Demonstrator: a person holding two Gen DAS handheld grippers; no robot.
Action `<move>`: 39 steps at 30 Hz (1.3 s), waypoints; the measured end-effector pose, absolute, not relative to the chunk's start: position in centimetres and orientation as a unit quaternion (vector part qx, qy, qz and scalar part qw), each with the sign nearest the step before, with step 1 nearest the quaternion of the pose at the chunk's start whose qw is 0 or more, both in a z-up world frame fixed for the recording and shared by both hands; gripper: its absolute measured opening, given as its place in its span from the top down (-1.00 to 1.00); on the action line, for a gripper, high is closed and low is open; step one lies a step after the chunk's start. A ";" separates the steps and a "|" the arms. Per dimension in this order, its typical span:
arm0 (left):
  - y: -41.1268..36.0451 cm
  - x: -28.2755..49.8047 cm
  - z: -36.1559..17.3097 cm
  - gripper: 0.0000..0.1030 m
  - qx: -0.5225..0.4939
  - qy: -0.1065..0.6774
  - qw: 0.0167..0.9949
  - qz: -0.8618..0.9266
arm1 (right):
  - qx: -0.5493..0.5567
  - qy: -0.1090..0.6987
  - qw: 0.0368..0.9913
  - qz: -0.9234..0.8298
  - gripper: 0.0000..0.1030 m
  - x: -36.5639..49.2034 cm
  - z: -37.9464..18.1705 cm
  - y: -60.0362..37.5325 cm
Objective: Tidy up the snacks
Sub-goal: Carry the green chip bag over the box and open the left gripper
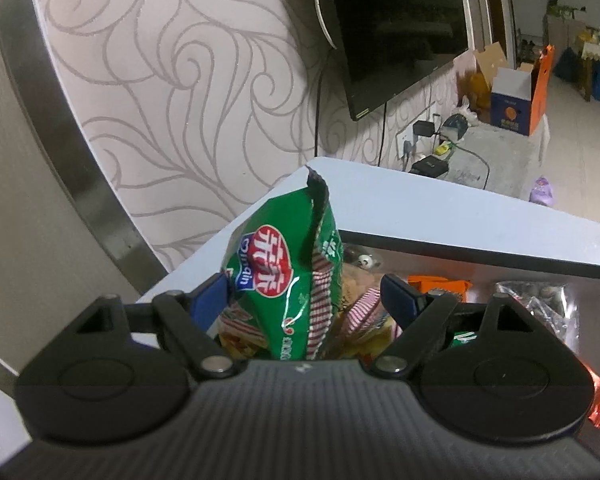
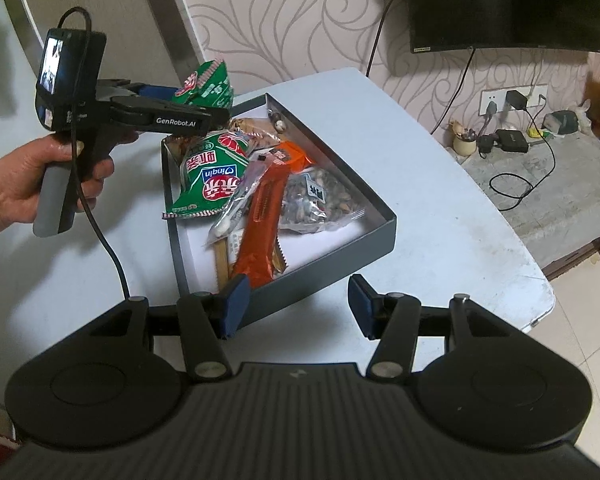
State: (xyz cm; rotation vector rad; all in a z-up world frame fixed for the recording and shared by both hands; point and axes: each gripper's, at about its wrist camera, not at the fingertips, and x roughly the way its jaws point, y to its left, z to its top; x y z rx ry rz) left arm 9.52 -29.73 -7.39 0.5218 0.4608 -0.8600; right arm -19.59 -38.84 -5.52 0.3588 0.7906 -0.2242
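Left gripper [image 1: 308, 296]: we see its jaws spread around a green snack bag [image 1: 284, 280], pads seemingly off it.
Bag: upright over the dark tray's [image 2: 332, 256] far-left corner.
Right gripper [image 2: 296, 304]: released, empty, just near the tray's corner.
Tray: on the pale table [image 2: 440, 208].

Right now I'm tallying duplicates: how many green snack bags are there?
2: one green bag between the left gripper's fingers, one green bag lying in the tray. Others may be buried.
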 end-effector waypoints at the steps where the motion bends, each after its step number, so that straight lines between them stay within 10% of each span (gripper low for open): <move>1: -29.7 9.5 -7.4 -0.64 0.245 0.219 0.850 -0.411 | 0.174 0.382 0.901 -0.109 -0.17 -19.6 -5.5 -38.9; 39: -27.5 8.4 -4.6 -0.64 0.139 0.237 0.878 -0.393 | 0.180 0.386 0.902 -0.076 -0.19 -19.6 -6.4 -39.6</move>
